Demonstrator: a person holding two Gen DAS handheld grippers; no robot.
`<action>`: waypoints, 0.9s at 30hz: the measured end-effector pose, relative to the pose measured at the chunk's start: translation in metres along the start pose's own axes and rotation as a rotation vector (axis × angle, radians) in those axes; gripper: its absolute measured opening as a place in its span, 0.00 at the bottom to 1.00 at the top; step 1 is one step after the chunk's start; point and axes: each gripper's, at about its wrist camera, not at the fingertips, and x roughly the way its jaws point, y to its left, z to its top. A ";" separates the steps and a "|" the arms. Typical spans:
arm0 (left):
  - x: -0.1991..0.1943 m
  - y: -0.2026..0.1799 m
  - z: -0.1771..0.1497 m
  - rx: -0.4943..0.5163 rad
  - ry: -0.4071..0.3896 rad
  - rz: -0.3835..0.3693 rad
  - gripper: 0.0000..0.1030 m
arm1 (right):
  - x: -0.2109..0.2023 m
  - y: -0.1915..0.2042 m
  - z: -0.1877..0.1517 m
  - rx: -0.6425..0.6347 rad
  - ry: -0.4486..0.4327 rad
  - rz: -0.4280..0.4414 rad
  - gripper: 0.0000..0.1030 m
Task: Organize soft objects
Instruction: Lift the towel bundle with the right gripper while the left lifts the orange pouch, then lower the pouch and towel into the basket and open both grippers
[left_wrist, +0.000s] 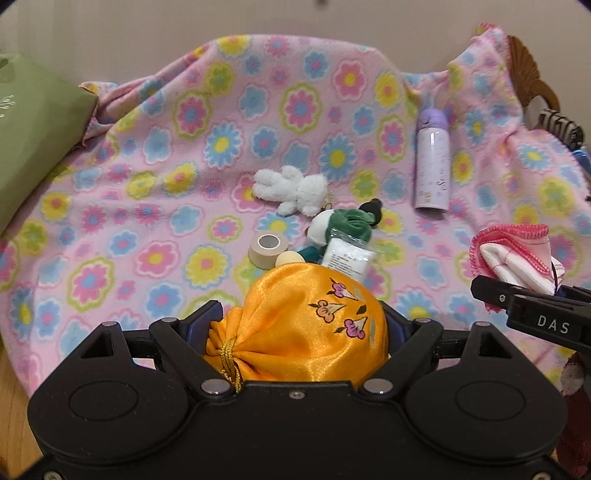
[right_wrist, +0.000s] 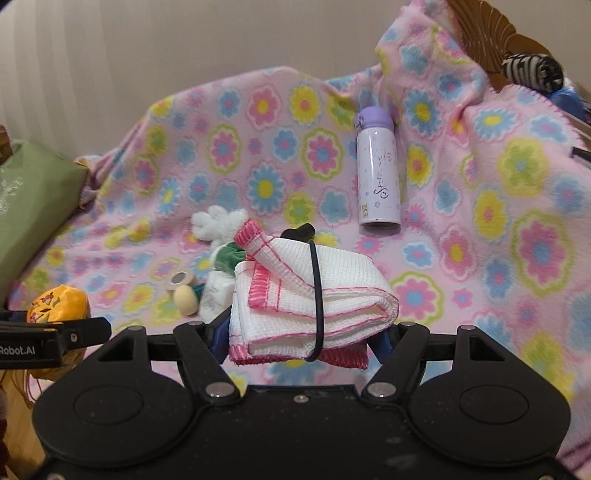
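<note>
The left gripper (left_wrist: 295, 325) is clenched on an orange satin pouch (left_wrist: 306, 325), held above the near edge of a pink flowered blanket (left_wrist: 184, 147). The right gripper (right_wrist: 303, 332) grasps a folded white cloth with pink trim (right_wrist: 314, 295), bound by a black band, also above the blanket. A white plush toy (left_wrist: 291, 188) and a purple bottle (left_wrist: 432, 166) lie on the blanket, the bottle farther back.
</note>
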 end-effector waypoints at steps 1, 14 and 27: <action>-0.007 -0.001 -0.003 0.000 -0.009 0.003 0.80 | -0.008 0.000 -0.002 0.003 -0.005 0.004 0.68; -0.071 -0.017 -0.052 0.003 -0.042 0.024 0.80 | -0.105 0.007 -0.047 0.001 -0.046 0.065 0.68; -0.109 -0.026 -0.104 -0.074 -0.041 0.091 0.80 | -0.168 0.019 -0.097 0.021 -0.047 0.128 0.68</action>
